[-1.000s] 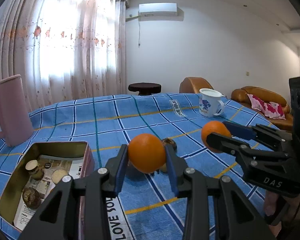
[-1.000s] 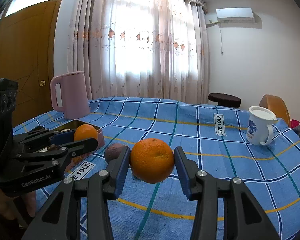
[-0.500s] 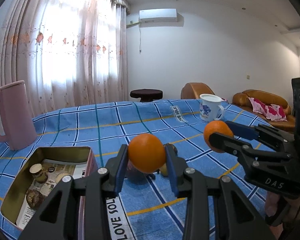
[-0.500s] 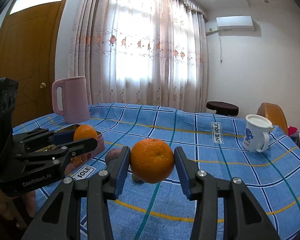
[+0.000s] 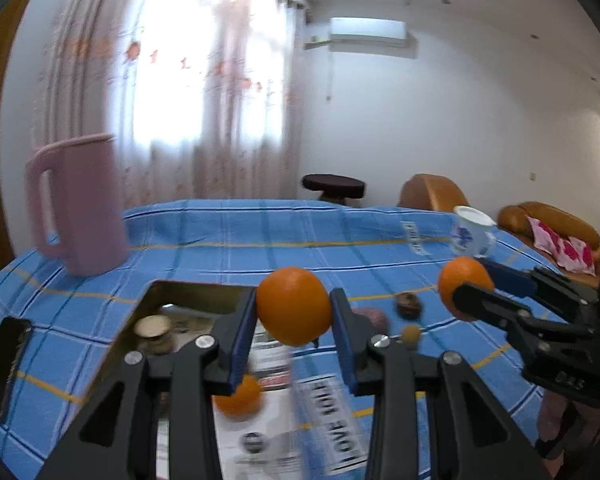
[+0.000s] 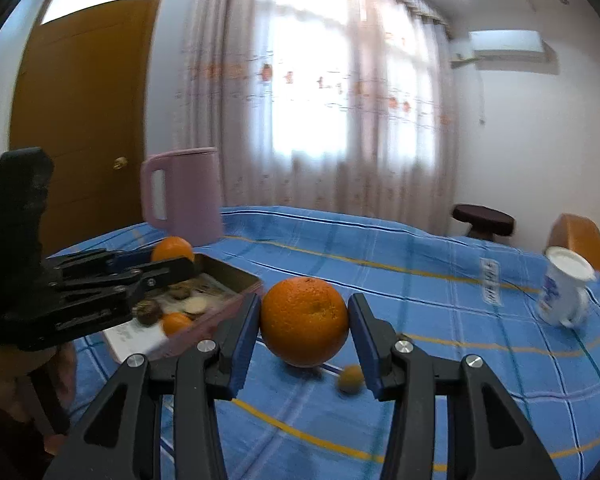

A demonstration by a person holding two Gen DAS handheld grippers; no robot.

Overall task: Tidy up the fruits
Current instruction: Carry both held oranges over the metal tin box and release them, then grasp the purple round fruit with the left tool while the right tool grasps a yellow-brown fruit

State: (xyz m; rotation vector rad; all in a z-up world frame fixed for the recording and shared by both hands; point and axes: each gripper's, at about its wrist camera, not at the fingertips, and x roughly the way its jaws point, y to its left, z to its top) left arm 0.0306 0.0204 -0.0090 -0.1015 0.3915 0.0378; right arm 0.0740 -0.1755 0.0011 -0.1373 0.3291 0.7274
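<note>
My left gripper [image 5: 294,320] is shut on an orange [image 5: 293,305] and holds it above the open metal tin [image 5: 188,290]. It also shows in the right wrist view [image 6: 172,258], over the tin [image 6: 236,274]. My right gripper [image 6: 304,330] is shut on a larger orange [image 6: 304,322], held above the blue cloth right of the tin; it also shows in the left wrist view [image 5: 466,288]. A small orange [image 5: 238,398] lies in the tin with several brown round fruits [image 6: 148,310]. A purple fruit [image 5: 374,318], a brown one [image 5: 408,304] and a small tan one [image 5: 411,334] lie on the cloth.
A pink pitcher [image 5: 80,208] stands at the back left of the table. A white mug [image 6: 564,292] stands at the right. A dark phone [image 5: 4,360] lies left of the tin. A stool [image 5: 334,186] and sofa [image 5: 556,226] stand beyond the table.
Both grippers swung left with their oranges. The left one now hangs over the tin, and the right one has come closer to the tin.
</note>
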